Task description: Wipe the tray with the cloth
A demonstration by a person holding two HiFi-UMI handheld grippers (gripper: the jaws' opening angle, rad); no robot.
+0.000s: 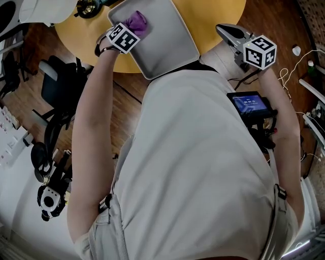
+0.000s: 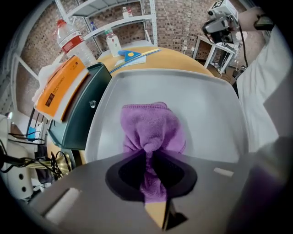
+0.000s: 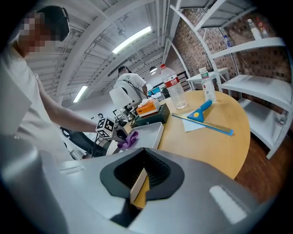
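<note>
A grey rectangular tray (image 1: pixel 170 43) lies on the round wooden table (image 1: pixel 213 15). A purple cloth (image 1: pixel 137 22) rests bunched on the tray's floor near its left end. My left gripper (image 1: pixel 131 29) is shut on the cloth's near end. In the left gripper view the cloth (image 2: pixel 153 128) spreads over the tray (image 2: pixel 206 114) ahead of the left gripper (image 2: pixel 149 157). My right gripper (image 1: pixel 221 29) hangs beyond the table's right edge, shut and holding nothing. The right gripper view looks past the right gripper (image 3: pixel 142 176) at the tray (image 3: pixel 151 130) and cloth (image 3: pixel 129 139) from the side.
A dark green box (image 2: pixel 80 112) with an orange book (image 2: pixel 59 84) on top stands against the tray's left side, a water bottle (image 2: pixel 73 43) behind it. A blue squeegee (image 3: pixel 201 111) lies further along the table. White shelves (image 3: pixel 261 82) stand beyond. An office chair (image 1: pixel 56 86) is at the left.
</note>
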